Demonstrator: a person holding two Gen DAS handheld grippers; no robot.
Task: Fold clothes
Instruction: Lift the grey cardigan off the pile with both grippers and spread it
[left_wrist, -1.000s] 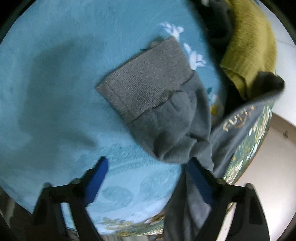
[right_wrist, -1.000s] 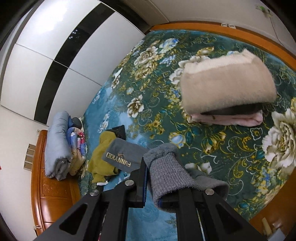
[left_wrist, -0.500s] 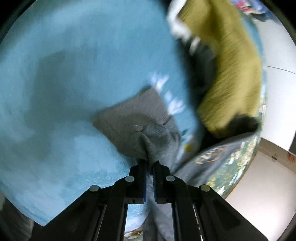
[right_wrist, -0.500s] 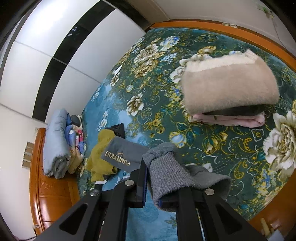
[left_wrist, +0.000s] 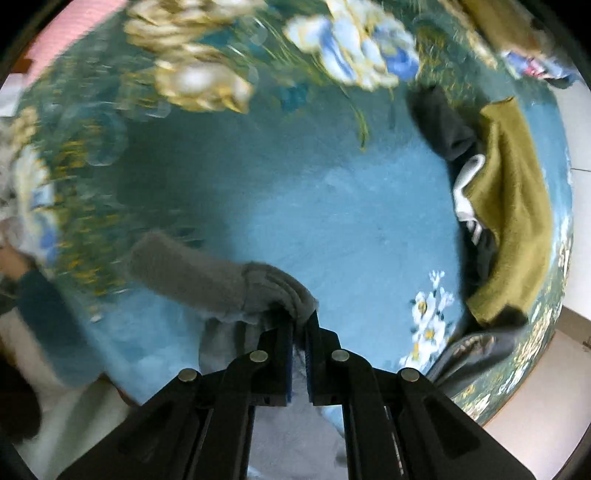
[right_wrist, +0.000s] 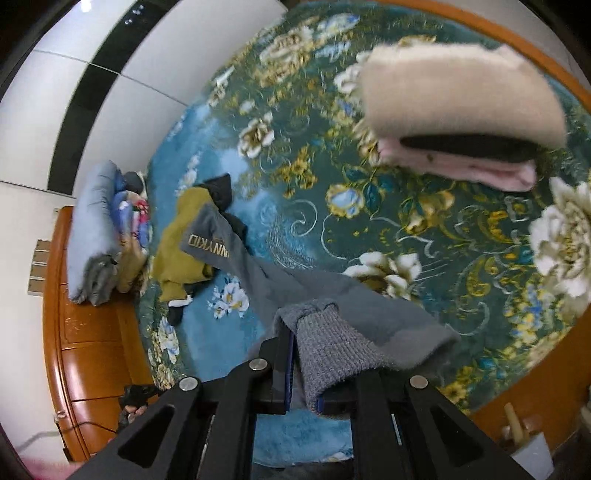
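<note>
A grey sweatshirt (right_wrist: 280, 284) with gold lettering hangs stretched above the blue floral bedspread (right_wrist: 332, 229). My right gripper (right_wrist: 304, 369) is shut on its ribbed grey cuff (right_wrist: 328, 350). My left gripper (left_wrist: 299, 325) is shut on another bunched part of the same grey sweatshirt (left_wrist: 236, 280), whose ribbed cuff sticks out to the left. The left wrist view is blurred by motion.
An olive garment (right_wrist: 177, 240) with dark clothes lies in a heap on the bed; it also shows in the left wrist view (left_wrist: 513, 221). A folded stack, beige on pink (right_wrist: 458, 107), sits far right. Folded bedding (right_wrist: 92, 232) lies by the wooden headboard (right_wrist: 88, 343).
My left gripper has shut on the grey sweatshirt and lifted it off the bedspread, swinging its view. The right gripper holds its cuff and the garment now hangs stretched out.
</note>
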